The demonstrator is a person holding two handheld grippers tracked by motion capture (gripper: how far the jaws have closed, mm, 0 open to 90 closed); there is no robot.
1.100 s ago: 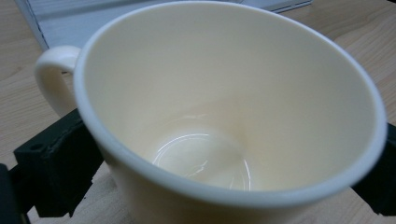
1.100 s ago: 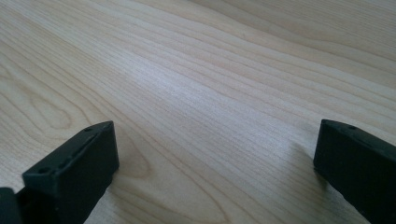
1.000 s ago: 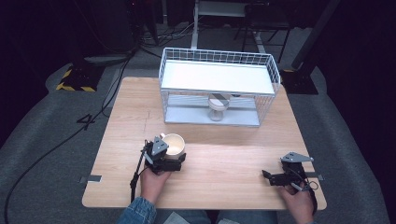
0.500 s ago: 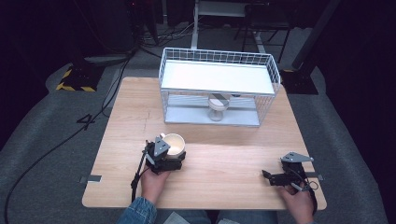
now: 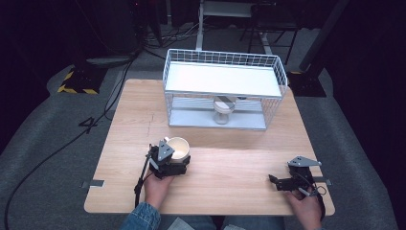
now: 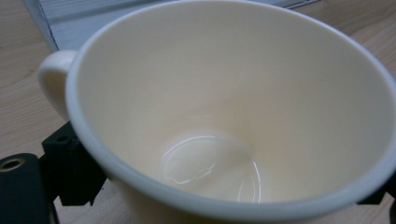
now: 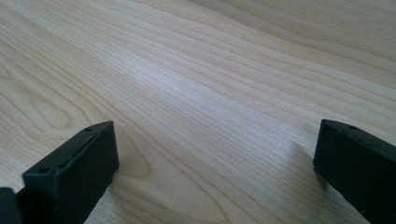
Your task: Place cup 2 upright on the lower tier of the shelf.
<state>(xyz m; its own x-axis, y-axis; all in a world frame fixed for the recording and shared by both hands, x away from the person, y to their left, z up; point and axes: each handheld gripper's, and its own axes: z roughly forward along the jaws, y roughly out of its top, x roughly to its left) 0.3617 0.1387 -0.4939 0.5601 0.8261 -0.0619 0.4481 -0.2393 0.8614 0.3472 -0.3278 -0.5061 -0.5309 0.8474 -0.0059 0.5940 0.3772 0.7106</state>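
The left gripper's [image 5: 168, 160] jaws are closed around the cream ceramic cup [image 5: 177, 148], which stands upright on the light wooden table [image 5: 230, 167], handle away from the person. Nothing has shifted over the last second, so the grasp looks settled and a lift seems due. The right gripper [image 5: 287, 182] rests apart, jaws wide. Beyond stands the white wire rack [image 5: 225, 81].

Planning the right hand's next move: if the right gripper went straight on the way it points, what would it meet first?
Probably nothing: the right gripper points left across bare table, jaws open, seemingly passing nearer the person than the cup.
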